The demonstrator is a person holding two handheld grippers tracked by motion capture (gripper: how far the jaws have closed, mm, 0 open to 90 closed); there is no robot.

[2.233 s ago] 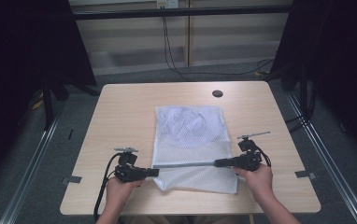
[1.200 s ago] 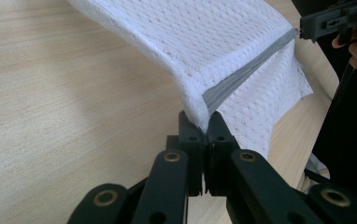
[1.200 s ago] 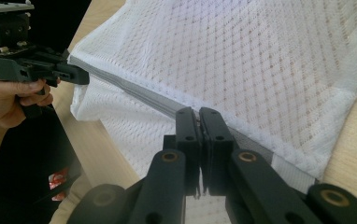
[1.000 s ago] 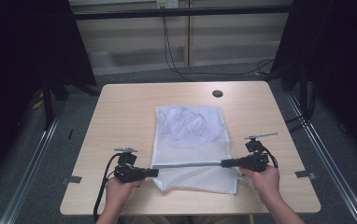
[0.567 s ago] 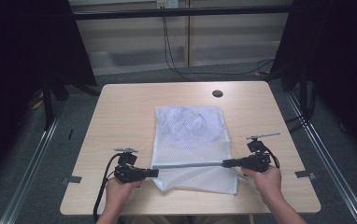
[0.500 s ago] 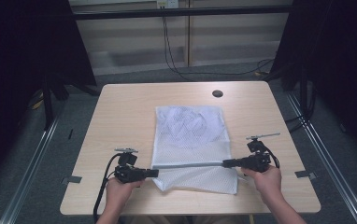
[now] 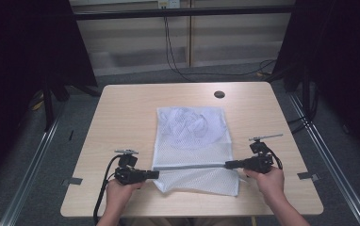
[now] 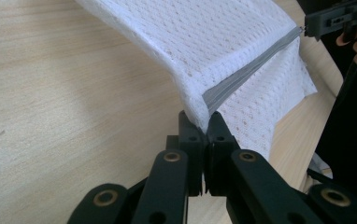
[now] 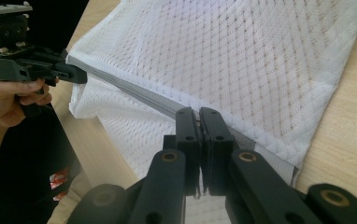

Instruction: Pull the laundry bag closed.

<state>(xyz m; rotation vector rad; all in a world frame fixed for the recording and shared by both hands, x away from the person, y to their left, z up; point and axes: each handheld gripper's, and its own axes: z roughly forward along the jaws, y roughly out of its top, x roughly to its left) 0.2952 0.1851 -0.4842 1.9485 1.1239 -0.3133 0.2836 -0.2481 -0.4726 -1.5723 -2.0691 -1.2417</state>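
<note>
I have a white mesh bag (image 7: 192, 141) lying flat on the wooden table (image 7: 121, 117), roughly in the middle and reaching toward my near edge. A grey zipper strip (image 7: 190, 166) runs across it close to the near end, drawn into a straight line between my two grippers and lifted a little off the wood.

My left gripper (image 7: 152, 174) sits at the left end of that strip, jaws clamped together on the corner of the bag. In the left gripper view the mesh (image 8: 204, 42) rises from the closed jaws and bends away, with the grey strip (image 8: 246, 70) running off toward the other gripper (image 8: 340, 18), held in a hand at the top right corner.

My right gripper (image 7: 229, 164) is at the right end of the strip, jaws pinched shut on the bag's edge where the zipper ends. In the right gripper view the grey strip (image 9: 134, 91) stretches from my jaws to the left gripper (image 9: 71, 73), which a hand (image 9: 15, 95) grips at the upper left (the mesh (image 9: 242, 56) fills most of the background there).

Below the strip a short flap of mesh (image 7: 201, 181) lies on the table. A small dark round spot (image 7: 219, 94) sits near the far edge of the table, well apart from the bag.
</note>
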